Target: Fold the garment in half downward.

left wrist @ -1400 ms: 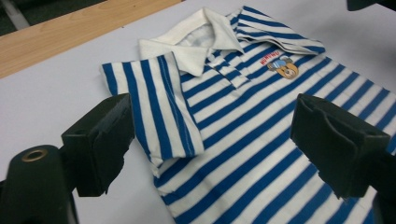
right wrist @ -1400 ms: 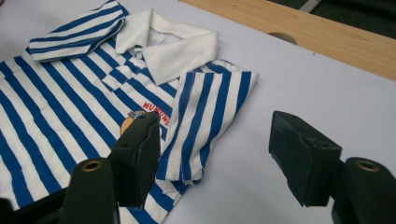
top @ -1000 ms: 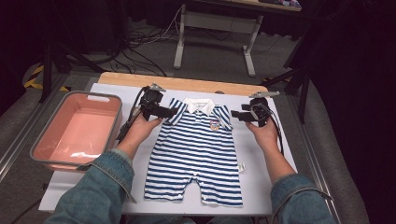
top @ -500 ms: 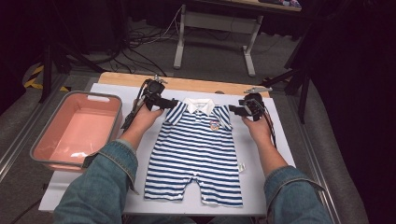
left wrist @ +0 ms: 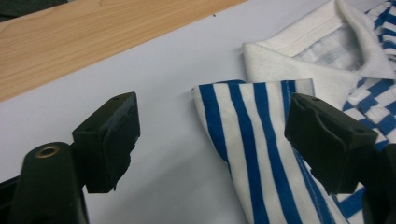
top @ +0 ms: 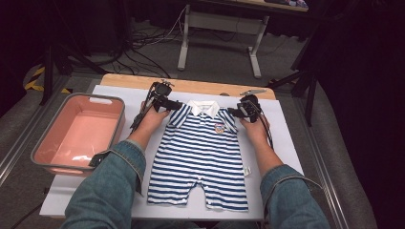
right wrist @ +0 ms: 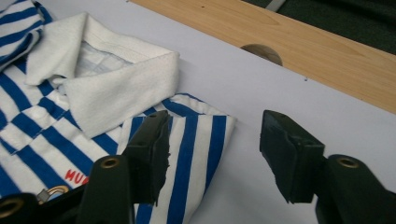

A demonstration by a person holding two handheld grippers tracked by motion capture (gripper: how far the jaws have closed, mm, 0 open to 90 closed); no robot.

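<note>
Striped baby romper lies flat on the white sheet, collar toward 12 o'clock, legs toward 6. The person has a gripper at each shoulder.

Left gripper: at about 10 o'clock from the romper's centre, over the sleeve. Jaws have just been closing a little but stand apart, released; in the left gripper view the sleeve's end sits between them, one jaw over bare sheet, the other over the stripes. Pads are not pressing the cloth.

Right gripper: at about 2 o'clock, at the other sleeve. Jaws have just been closing, not yet clenched; the sleeve edge lies between them, untouched as far as I can tell.

Risks from here:
- Jaws close on the top layer alone, so the back layer stays down and the sleeve peels open rather than lifting whole. Cause: tips too high when they close.
- Jaws pinch the sheet along with the cloth and drag it. Cause: tips too low.
- The right gripper's inner jaw stands near the white collar; a slight drift inward could catch the collar flap.
- Uneven timing between hands would skew the garment.

Containers: pink tub at 9 o'clock, just beside the sheet's edge, nothing visible inside.
</note>
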